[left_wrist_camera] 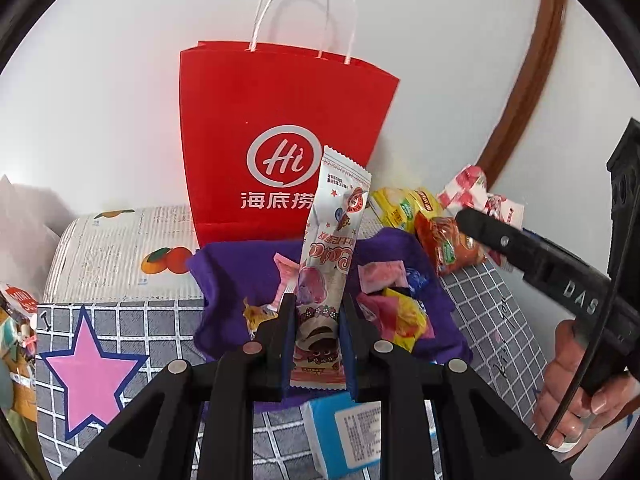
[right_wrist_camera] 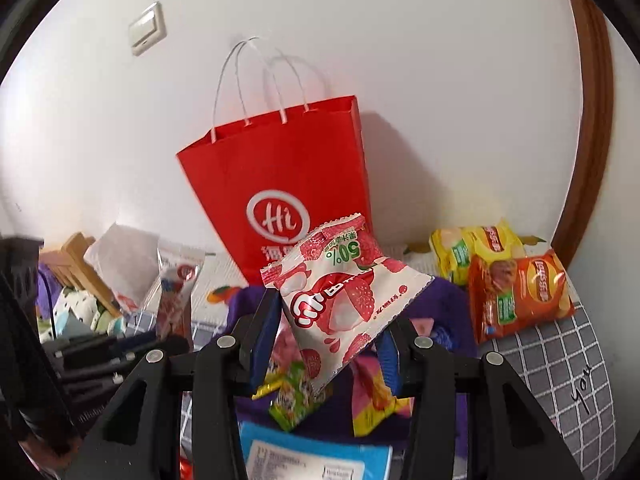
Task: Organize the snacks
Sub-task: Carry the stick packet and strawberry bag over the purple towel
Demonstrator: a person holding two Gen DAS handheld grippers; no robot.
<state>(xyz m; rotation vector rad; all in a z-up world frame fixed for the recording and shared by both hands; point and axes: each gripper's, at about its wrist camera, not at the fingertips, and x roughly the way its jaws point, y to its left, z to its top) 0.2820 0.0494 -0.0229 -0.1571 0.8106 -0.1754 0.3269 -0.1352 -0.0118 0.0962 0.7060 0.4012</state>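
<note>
Left gripper (left_wrist_camera: 318, 344) clamps long candy stick packet (left_wrist_camera: 329, 272) upright, in front of red paper bag (left_wrist_camera: 280, 136). Right gripper (right_wrist_camera: 326, 344) grips lychee gummy packet (right_wrist_camera: 340, 296), tilted, also before bag. Likely next: lift each above bag mouth, release one at a time, avoid string handles (right_wrist_camera: 256, 80).

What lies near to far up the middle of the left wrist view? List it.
Blue box → left gripper clamping a long snack stick → purple cloth with candies → red bag → white wall.
</note>
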